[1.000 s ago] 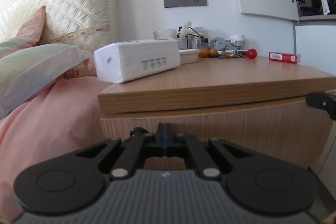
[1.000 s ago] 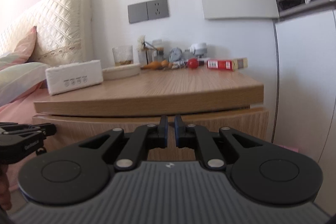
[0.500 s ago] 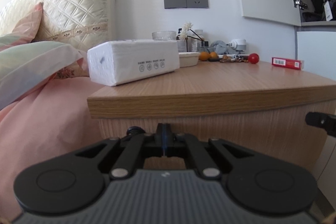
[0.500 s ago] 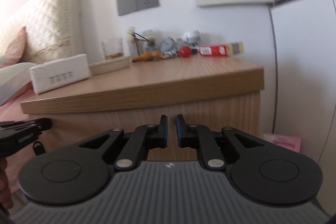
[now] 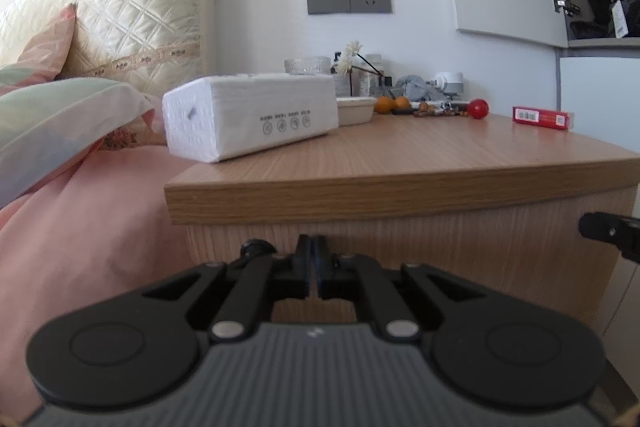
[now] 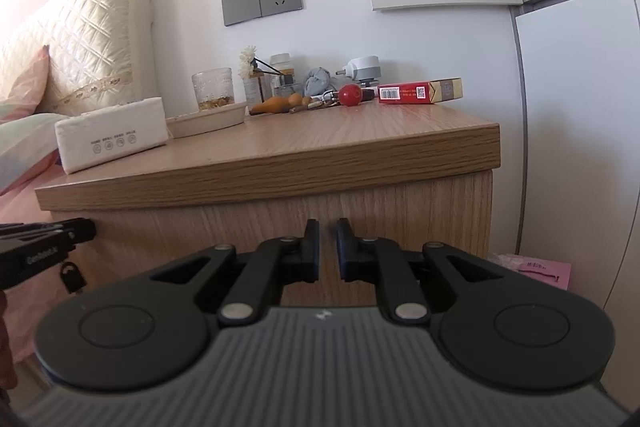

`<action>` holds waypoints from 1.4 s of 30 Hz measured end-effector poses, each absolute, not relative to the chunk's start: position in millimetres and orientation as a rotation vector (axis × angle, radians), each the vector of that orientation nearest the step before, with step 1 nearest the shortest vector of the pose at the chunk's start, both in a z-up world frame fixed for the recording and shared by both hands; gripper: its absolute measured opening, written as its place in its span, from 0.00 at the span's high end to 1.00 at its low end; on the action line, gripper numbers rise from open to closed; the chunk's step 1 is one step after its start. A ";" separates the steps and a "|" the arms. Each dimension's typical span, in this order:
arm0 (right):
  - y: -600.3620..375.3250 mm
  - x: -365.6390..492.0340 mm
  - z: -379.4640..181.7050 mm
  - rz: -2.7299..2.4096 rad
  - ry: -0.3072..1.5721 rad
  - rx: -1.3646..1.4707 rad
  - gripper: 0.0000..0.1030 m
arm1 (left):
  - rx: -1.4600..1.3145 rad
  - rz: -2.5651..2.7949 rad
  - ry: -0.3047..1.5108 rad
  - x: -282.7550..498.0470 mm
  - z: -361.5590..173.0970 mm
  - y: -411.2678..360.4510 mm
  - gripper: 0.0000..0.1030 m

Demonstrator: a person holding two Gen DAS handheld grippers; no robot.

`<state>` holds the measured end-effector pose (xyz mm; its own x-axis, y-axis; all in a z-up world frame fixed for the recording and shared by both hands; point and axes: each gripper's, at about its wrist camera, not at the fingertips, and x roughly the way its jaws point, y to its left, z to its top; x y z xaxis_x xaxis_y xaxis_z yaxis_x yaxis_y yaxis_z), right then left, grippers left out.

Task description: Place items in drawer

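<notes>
Nightstand [image 5: 400, 163] is filling both views, its wood front [image 6: 280, 223] facing my claws; I cannot make out a drawer seam or handle on it. My left claw [image 5: 313, 267] is sitting clenched, fingers touching with nothing between them, low before the front's left part. My right claw [image 6: 327, 251] is hanging slightly parted with a narrow gap, gripping nothing, before the front's right part.

Only the right view is showing a small padlock [image 6: 72, 277] hanging beside the left claw's tip, pink paper [image 6: 538, 267] on the floor right of the cabinet, and the gold end of the red box [image 6: 416, 92]. Only the left view is showing how far the tissue pack [image 5: 252, 117] is overhanging the top's left edge toward the pink bedding [image 5: 88, 227].

Beyond my claws, up on the top, a tray [image 6: 208, 119], a glass [image 6: 212, 87], oranges [image 5: 392, 103], a red ball [image 6: 351, 94] and keys [image 6: 324, 101] are lying along the back by the wall. The top's thick edge is standing between my claws and those items.
</notes>
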<state>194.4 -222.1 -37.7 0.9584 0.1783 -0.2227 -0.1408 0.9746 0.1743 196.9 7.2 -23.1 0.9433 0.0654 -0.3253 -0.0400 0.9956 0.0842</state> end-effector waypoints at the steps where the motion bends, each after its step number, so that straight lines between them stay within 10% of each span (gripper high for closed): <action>1: -221.9 192.3 -36.8 0.168 0.237 0.153 0.88 | 0.063 0.053 0.342 194.5 -21.3 8.0 0.95; 16: -224.5 155.0 -13.3 0.193 0.241 0.132 0.88 | 0.084 -0.014 0.329 143.1 -11.8 -7.0 0.92; 30: -222.5 105.6 3.8 0.265 0.283 0.110 0.88 | 0.028 0.036 0.279 100.3 14.4 16.1 0.61; 42: -229.5 52.9 11.7 0.295 0.241 0.132 0.88 | 0.026 -0.004 0.268 64.9 18.7 25.4 0.56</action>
<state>52.9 -229.5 11.7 0.9284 0.3027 -0.2154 -0.2714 0.9485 0.1633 64.9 25.4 18.7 0.9643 -0.0003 -0.2648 0.0071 0.9997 0.0247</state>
